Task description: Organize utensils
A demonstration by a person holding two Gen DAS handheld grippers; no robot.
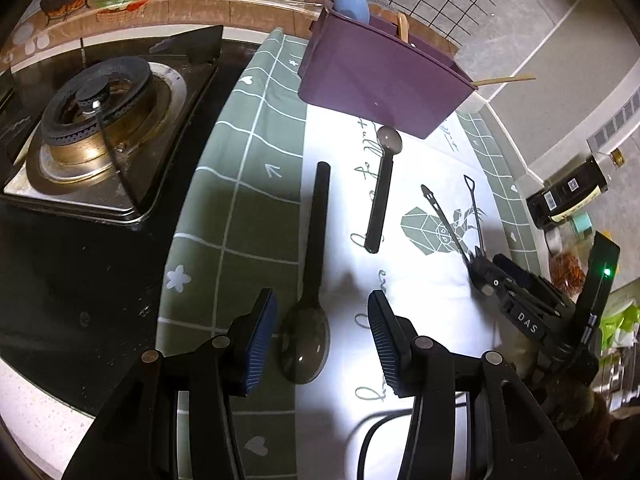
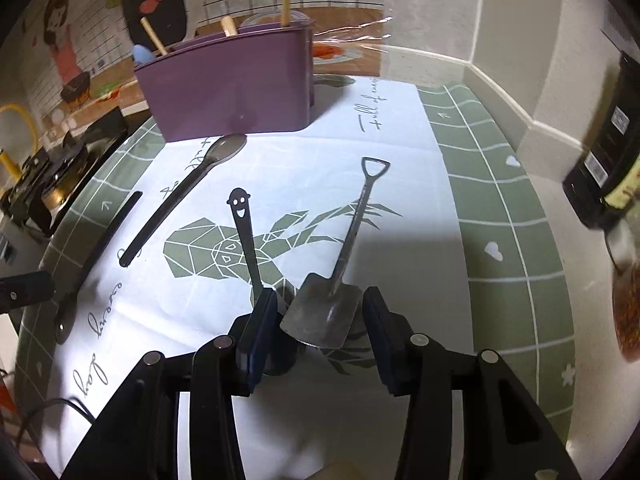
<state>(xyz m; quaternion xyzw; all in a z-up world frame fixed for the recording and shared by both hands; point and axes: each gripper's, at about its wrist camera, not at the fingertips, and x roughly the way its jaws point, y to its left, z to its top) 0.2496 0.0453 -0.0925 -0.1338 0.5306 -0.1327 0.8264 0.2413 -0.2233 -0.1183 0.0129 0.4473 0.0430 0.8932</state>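
On the green-and-white cloth (image 1: 256, 152), a big dark spoon (image 1: 316, 240) lies with its bowl between the fingers of my left gripper (image 1: 320, 300), which is open; the pads stand apart from it. A smaller dark spoon (image 1: 380, 192) lies nearer the purple utensil holder (image 1: 380, 76), which has wooden handles and a blue spoon in it. In the right wrist view my right gripper (image 2: 320, 308) is open around the blade of a metal shovel-shaped spoon (image 2: 348, 240). A smiley-handled spoon (image 2: 244, 232) lies just left of it, its bowl hidden behind my left finger. The holder (image 2: 240, 84) stands at the back.
A gas stove burner (image 1: 96, 120) sits left of the cloth. A dark bottle (image 2: 604, 168) and a jar of reddish contents (image 2: 628, 312) stand at the right by the wall. A black cable (image 1: 372, 440) trails near the front edge.
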